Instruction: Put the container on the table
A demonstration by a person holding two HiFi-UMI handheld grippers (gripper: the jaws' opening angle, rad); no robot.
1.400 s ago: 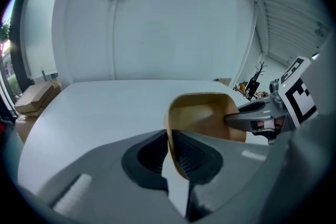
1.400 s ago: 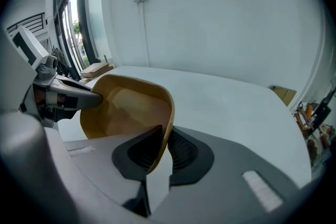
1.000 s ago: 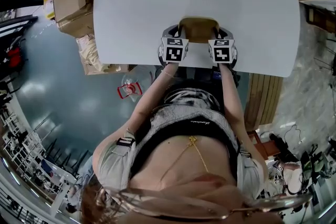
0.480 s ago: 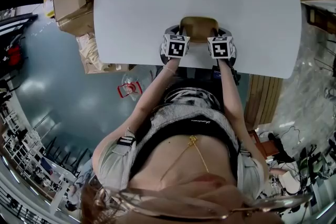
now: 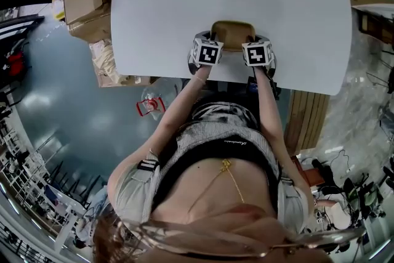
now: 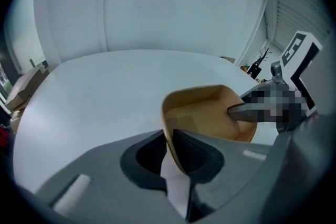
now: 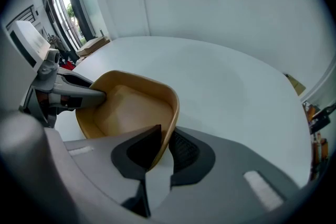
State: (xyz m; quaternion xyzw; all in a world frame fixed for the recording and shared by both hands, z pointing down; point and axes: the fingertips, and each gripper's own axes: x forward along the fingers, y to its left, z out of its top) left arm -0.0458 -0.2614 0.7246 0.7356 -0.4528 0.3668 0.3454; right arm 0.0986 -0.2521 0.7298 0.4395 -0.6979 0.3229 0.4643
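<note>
Firmly pinches the tan container (image 5: 233,32) by opposite walls: left gripper (image 6: 170,136) on one rim, right gripper (image 7: 164,147) on the other, both sets of jaws closed onto it. Holds it, open side up, at the near edge of the white worktop (image 5: 184,3).

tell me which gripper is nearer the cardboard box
Left. The left gripper grips the container rim nearest the cardboard box; the right gripper grips the opposite rim.

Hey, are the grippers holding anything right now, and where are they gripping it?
Both hold the tan container: the left hand-held gripper clamps its left rim wall, the right hand-held gripper its right rim wall.
</note>
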